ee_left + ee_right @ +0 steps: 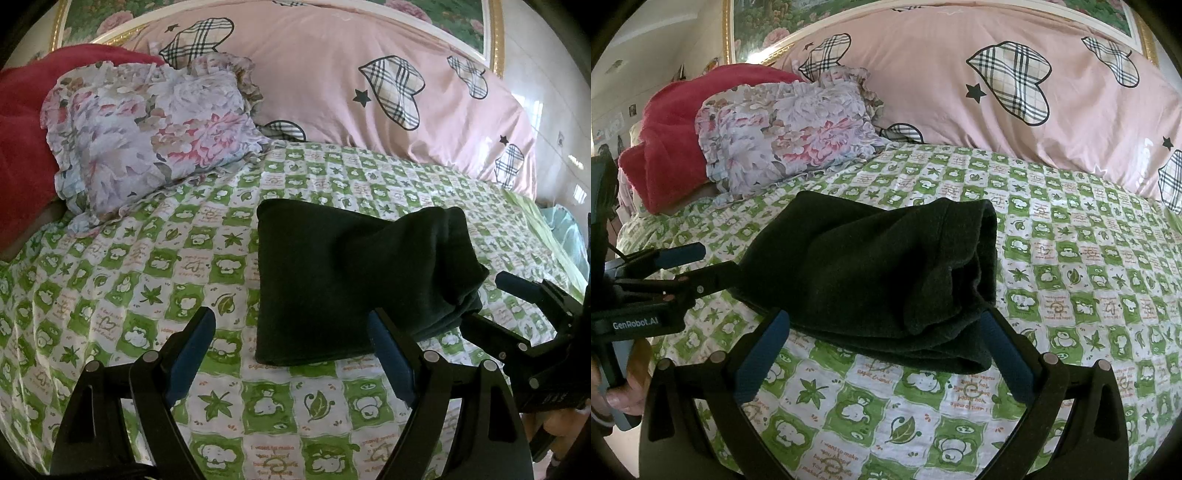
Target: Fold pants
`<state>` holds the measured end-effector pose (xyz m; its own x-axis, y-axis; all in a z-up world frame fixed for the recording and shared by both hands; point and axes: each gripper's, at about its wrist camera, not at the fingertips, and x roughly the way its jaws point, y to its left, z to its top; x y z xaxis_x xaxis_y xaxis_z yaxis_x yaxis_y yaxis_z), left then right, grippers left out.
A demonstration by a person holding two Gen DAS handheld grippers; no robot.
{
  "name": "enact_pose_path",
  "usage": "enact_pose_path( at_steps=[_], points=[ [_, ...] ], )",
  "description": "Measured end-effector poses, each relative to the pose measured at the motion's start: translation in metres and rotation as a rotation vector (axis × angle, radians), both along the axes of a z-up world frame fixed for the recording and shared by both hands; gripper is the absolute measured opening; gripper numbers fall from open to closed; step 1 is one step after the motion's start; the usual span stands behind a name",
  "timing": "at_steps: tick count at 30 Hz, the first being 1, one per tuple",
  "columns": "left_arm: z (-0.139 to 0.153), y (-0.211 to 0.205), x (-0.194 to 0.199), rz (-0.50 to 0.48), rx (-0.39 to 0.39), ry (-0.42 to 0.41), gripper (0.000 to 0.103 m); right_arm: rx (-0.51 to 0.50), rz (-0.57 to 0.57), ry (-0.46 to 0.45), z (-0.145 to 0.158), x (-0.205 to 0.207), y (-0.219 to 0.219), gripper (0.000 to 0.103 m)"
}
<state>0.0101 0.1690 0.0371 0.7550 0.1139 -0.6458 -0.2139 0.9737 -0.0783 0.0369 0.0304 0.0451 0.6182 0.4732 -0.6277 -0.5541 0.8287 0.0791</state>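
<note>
The dark green pants (351, 273) lie folded in a thick bundle on the green-and-white checked bed sheet (147, 295). My left gripper (290, 328) is open, its blue-padded fingers standing either side of the bundle's near left edge. In the same view my right gripper (482, 301) comes in from the right, open, one finger against the bundle's right corner. In the right wrist view the pants (871, 266) bulge upward, with loose layered edges near the lens. My right gripper (886, 321) straddles that near edge, open. My left gripper (720, 260) shows at the left, open, touching the pants' side.
A floral ruffled pillow (147, 136) and a red blanket (22, 129) lie at the back left. Across the back lies a pink duvet with plaid hearts (351, 85), below a gilt-framed headboard. A hand (620, 398) holds the left gripper's handle. The bed's edge drops off at the right (554, 229).
</note>
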Motion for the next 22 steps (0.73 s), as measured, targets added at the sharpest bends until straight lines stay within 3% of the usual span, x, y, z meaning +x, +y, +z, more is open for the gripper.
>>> enact_pose_path(
  at_steps=[22],
  points=[
    [0.0029,-0.0070,0.0050,-0.009,0.014,0.008,0.085,0.047,-0.034,0.007,0.0081,0.0046,-0.0082,0.102]
  ],
)
